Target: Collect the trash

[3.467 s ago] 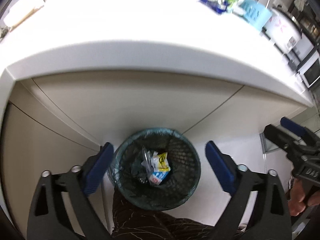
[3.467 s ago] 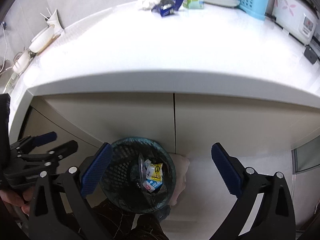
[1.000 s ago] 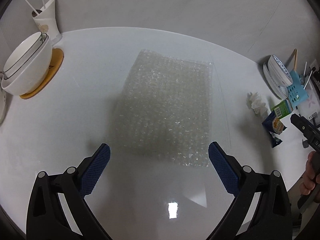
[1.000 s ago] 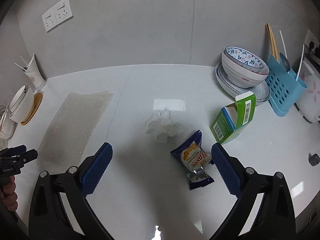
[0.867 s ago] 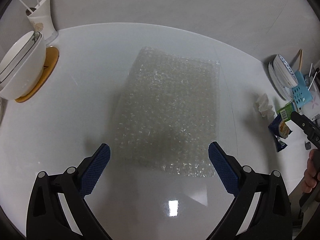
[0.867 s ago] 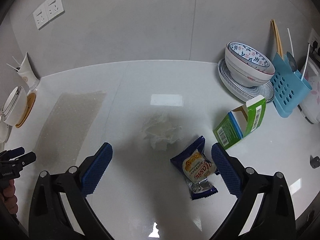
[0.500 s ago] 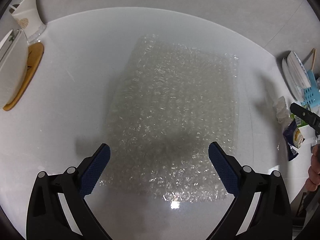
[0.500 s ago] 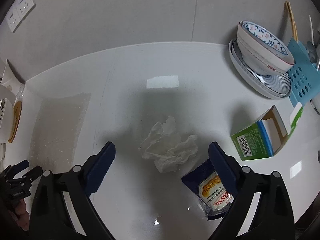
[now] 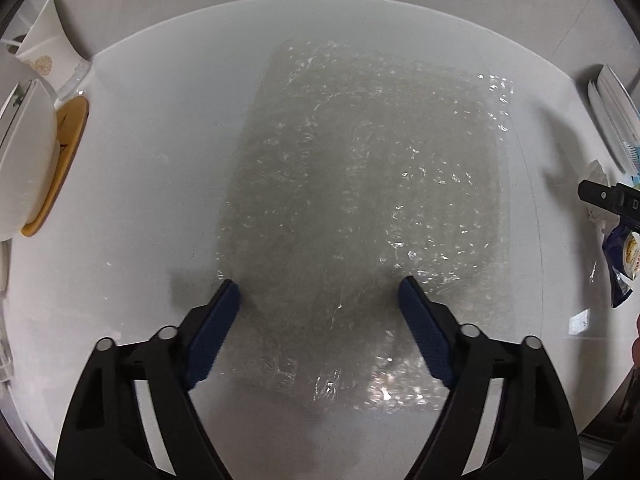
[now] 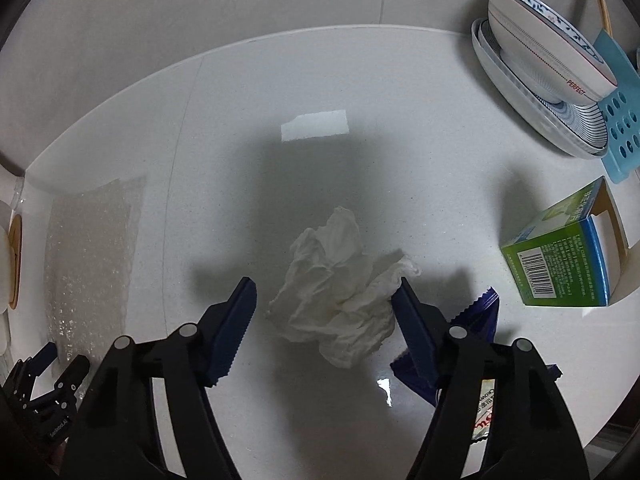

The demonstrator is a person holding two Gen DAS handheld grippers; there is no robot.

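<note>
Left claw (image 9: 316, 286) spread wide over the bubble wrap (image 9: 360, 208). Right claw (image 10: 326, 286) spread, straddling the crumpled tissue (image 10: 340, 280), beside the blue wrapper (image 10: 480, 312).

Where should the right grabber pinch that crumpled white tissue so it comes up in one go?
Pinch the tissue across its thick crumpled middle, coming straight down from above. It lies loose on the counter, and the open right gripper already has a finger on each side, so closing should bunch the folds together.

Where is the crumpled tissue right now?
In the right wrist view, the crumpled tissue lies on the counter between the right gripper fingers, beside the blue wrapper.
</note>
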